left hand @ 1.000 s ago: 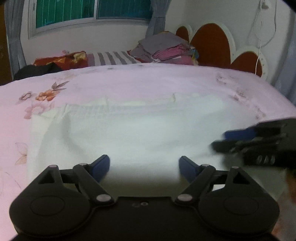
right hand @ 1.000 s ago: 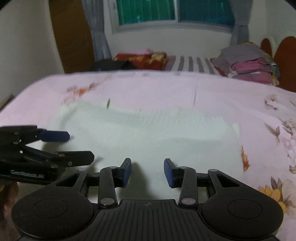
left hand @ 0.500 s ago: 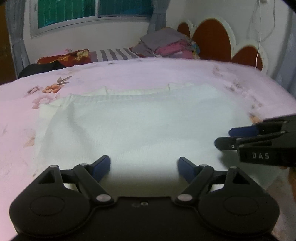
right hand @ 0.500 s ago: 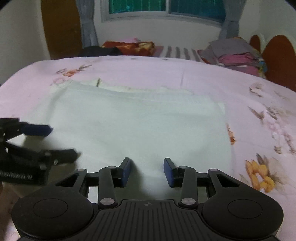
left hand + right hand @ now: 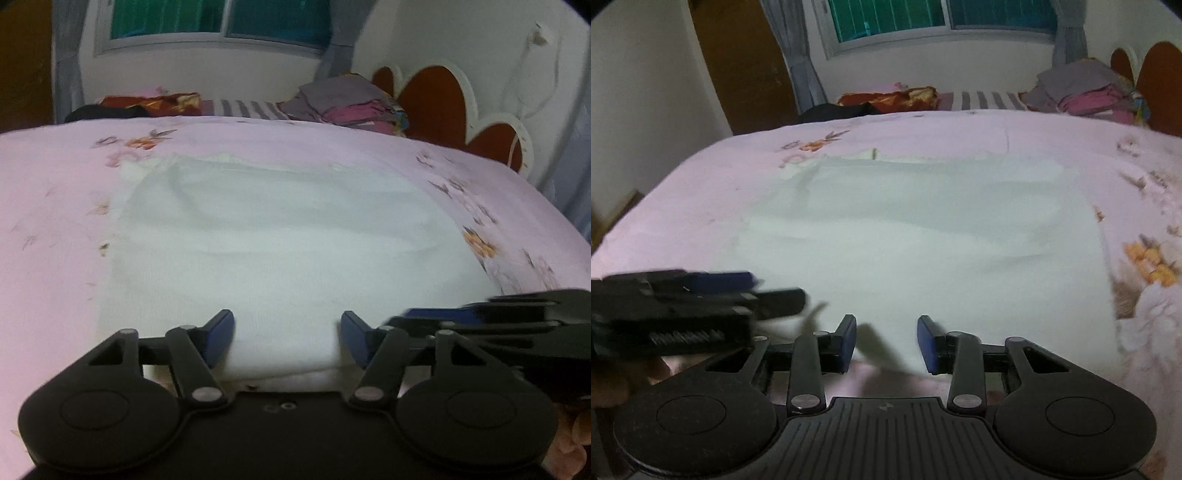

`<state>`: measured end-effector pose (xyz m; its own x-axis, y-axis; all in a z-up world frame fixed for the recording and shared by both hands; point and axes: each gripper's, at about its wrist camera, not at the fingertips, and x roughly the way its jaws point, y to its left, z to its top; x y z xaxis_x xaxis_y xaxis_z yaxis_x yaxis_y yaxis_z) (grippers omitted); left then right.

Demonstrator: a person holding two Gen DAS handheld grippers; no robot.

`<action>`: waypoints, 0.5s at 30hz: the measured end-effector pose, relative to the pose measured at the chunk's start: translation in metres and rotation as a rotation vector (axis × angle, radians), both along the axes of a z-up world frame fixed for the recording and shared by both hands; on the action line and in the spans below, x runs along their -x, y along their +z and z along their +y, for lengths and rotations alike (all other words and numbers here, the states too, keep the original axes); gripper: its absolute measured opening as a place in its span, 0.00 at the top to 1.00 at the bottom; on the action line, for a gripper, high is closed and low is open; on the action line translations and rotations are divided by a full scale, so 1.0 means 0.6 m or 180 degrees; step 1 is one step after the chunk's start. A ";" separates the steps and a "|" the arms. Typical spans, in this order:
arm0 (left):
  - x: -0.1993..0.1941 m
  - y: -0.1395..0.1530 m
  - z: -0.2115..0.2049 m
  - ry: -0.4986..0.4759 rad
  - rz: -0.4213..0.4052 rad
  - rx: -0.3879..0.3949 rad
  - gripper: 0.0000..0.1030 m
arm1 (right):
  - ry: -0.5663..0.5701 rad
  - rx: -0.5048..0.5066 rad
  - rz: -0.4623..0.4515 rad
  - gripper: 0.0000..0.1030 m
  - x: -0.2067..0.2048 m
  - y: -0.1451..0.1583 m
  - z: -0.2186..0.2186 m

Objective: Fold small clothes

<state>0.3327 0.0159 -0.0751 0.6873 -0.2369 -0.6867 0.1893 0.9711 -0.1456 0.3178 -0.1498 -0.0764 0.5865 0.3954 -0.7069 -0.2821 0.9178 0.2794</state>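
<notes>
With the white garment [image 5: 280, 258] flat on the pink bed [image 5: 55, 192], its near edge between each closing, still-spread left claw [image 5: 287, 336] and right claw [image 5: 886, 343], either could pinch only one layer and skew the fold

**Dim, soft, bowed at the rims**

Lit weakly from indoors, with a pink-white cast over the bedspread [image 5: 258, 147]. Dark teal at the window [image 5: 945, 14] beyond it. Soft shadows just below the near cloth [image 5: 923, 240] edge. Motion-smeared beside it; corners blackened, straight lines curved.
</notes>
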 end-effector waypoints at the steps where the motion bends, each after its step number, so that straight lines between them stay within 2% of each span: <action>1: 0.001 -0.002 -0.004 -0.0002 -0.0002 -0.0026 0.45 | 0.0033 -0.0012 0.0028 0.89 -0.001 -0.001 0.007; 3: 0.002 -0.011 -0.003 0.0021 0.0030 -0.0028 0.44 | 0.0041 0.0001 0.0042 0.93 -0.001 -0.004 0.015; 8: 0.015 -0.024 0.020 0.0097 0.0033 -0.0108 0.44 | -0.0040 0.0092 0.0087 0.93 0.000 -0.019 0.001; 12: 0.029 -0.023 0.064 0.0287 0.0020 -0.0130 0.44 | -0.0327 0.0187 0.0099 0.93 0.014 -0.023 -0.058; 15: 0.034 -0.021 0.091 0.0410 0.0031 -0.0056 0.44 | -0.0655 0.0255 0.0152 0.93 0.025 -0.026 -0.124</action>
